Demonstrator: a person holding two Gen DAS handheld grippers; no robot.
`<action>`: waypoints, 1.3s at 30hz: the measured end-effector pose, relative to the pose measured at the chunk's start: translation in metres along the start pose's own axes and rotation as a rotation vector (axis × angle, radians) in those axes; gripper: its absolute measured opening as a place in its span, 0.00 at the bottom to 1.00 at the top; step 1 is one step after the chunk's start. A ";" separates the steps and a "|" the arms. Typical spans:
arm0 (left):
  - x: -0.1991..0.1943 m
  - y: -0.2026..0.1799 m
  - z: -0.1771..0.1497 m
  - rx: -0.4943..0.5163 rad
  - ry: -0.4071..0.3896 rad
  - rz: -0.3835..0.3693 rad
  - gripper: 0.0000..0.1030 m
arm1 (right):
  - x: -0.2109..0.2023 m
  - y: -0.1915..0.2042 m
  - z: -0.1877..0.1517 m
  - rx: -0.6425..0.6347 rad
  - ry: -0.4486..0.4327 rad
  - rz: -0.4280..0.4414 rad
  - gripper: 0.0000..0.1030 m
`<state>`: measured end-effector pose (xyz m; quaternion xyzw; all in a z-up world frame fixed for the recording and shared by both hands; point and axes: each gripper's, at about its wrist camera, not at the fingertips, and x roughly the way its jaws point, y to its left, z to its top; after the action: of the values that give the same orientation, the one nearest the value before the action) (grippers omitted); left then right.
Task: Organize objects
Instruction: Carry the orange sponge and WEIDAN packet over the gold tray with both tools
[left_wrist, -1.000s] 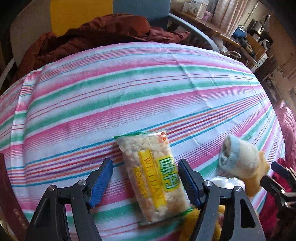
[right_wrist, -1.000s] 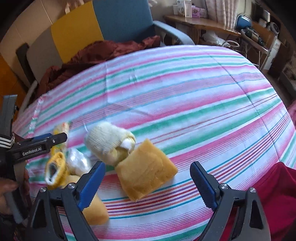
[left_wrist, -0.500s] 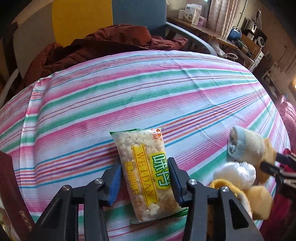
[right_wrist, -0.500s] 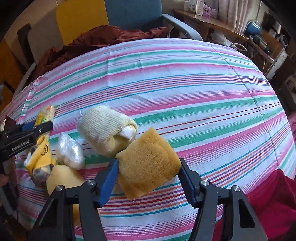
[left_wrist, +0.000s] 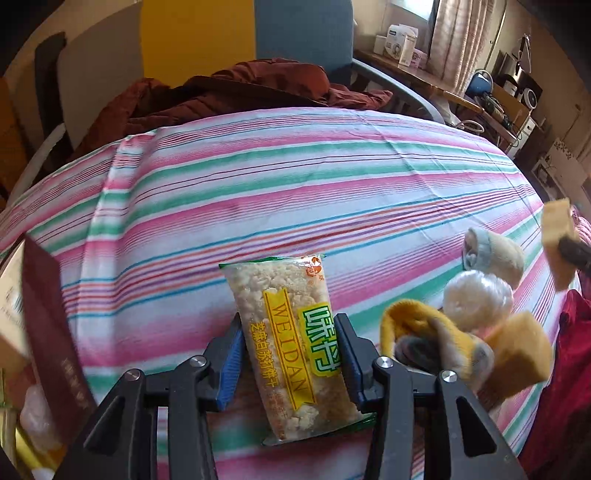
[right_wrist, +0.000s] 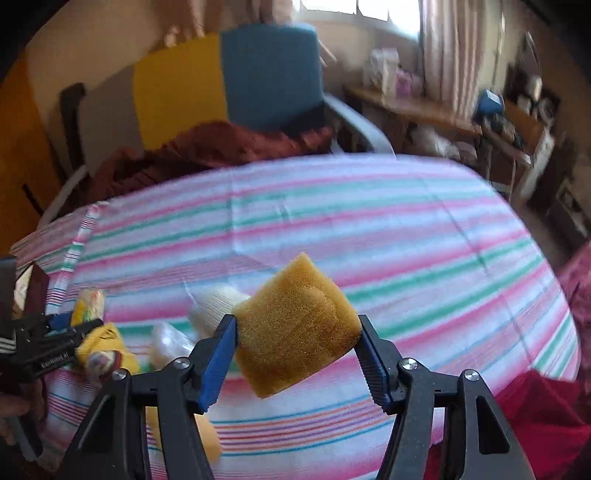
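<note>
A second ago both tools stood wide over the striped pink, green and white cloth (left_wrist: 295, 192) on the table; each has since clamped on something. The left tool (left_wrist: 291, 354), whose jaws have just been closing, now pinches the clear plastic snack packet with the yellow and green label (left_wrist: 284, 332) across its lower half, the packet standing up from the cloth and filled with pale crumbly biscuit. Just right of the packet lie a rolled yellow sock (left_wrist: 424, 339), a white crinkled plastic ball (left_wrist: 476, 295), a cream and blue rolled sock (left_wrist: 491, 251) and a yellow foam block (left_wrist: 521, 354), bunched together. The right tool (right_wrist: 297, 336) grips a second yellow foam sponge block (right_wrist: 295, 332) by its two sides; earlier this block rested on the cloth against the cream sock, now it is raised clear of it, tilted, its coarse porous face showing.
</note>
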<state>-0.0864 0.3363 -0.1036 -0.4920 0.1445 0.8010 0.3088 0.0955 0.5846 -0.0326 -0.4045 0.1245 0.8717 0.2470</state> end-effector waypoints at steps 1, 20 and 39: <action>-0.005 0.004 -0.002 -0.021 -0.007 -0.008 0.45 | -0.003 0.005 0.001 -0.013 -0.018 -0.005 0.62; -0.133 0.054 -0.059 -0.093 -0.210 -0.032 0.45 | -0.043 0.145 -0.015 -0.300 -0.101 0.071 0.63; -0.189 0.129 -0.106 -0.254 -0.271 0.074 0.45 | -0.071 0.261 -0.031 -0.449 -0.138 0.140 0.63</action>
<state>-0.0332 0.1143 0.0025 -0.4089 0.0175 0.8827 0.2312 0.0155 0.3270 0.0066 -0.3790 -0.0618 0.9181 0.0977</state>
